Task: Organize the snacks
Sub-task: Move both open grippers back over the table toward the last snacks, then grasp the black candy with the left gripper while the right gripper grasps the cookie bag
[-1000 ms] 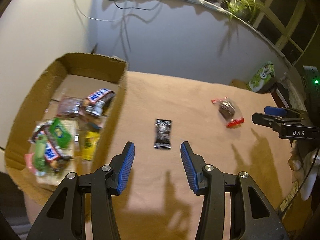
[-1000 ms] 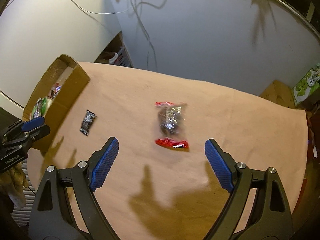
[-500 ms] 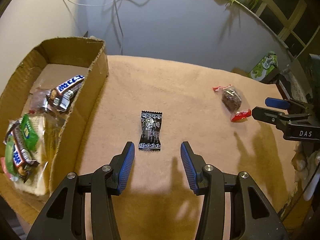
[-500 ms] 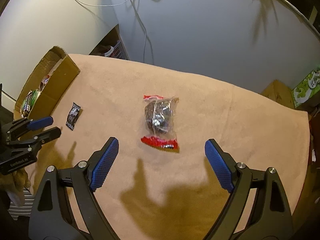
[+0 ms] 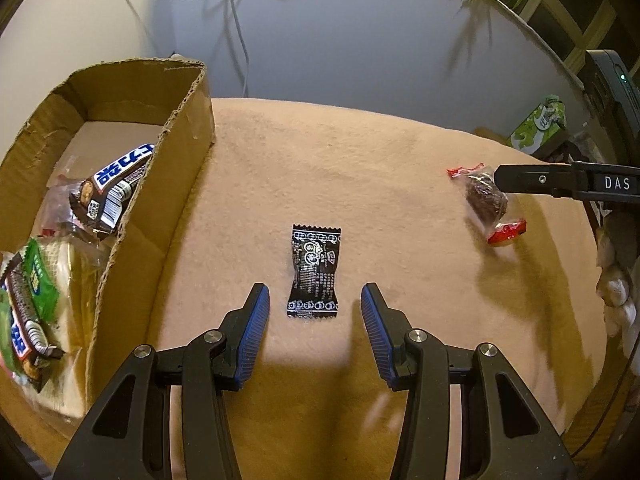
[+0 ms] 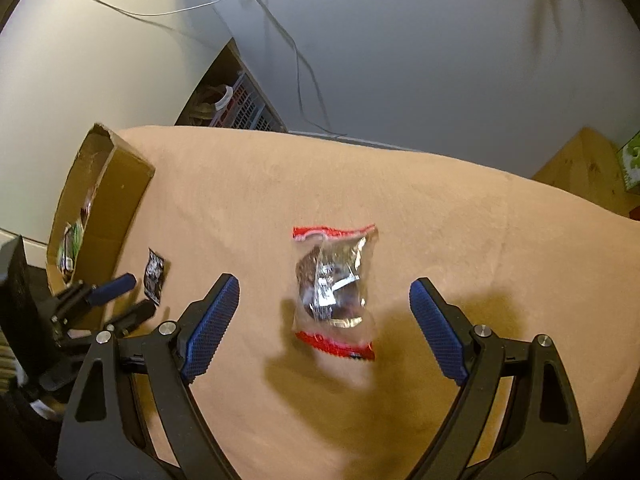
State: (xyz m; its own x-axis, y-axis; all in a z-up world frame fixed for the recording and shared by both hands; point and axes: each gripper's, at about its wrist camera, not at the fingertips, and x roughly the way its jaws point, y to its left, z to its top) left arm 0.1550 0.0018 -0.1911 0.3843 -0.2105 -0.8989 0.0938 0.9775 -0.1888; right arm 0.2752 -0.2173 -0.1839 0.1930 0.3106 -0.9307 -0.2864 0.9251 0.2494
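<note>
A small black candy wrapper (image 5: 315,272) lies on the tan cloth, just ahead of my open left gripper (image 5: 314,308), its near end between the blue fingertips. A clear packet with red ends and a dark snack inside (image 6: 334,290) lies between the wide-open fingers of my right gripper (image 6: 324,304). The same packet (image 5: 486,204) shows at the right of the left wrist view, partly behind the right gripper's finger (image 5: 532,180). The black wrapper (image 6: 155,276) and left gripper (image 6: 112,292) show at the left of the right wrist view.
A cardboard box (image 5: 188,120) at the table's left holds several wrapped snacks (image 5: 110,188). It also shows in the right wrist view (image 6: 116,208). A green box (image 5: 538,128) stands beyond the table's far right. Cables hang on the wall behind.
Both grippers have moved forward and down toward their snacks. The black wrapper now reaches between the left fingertips, and the red-ended packet sits between the right fingers.
</note>
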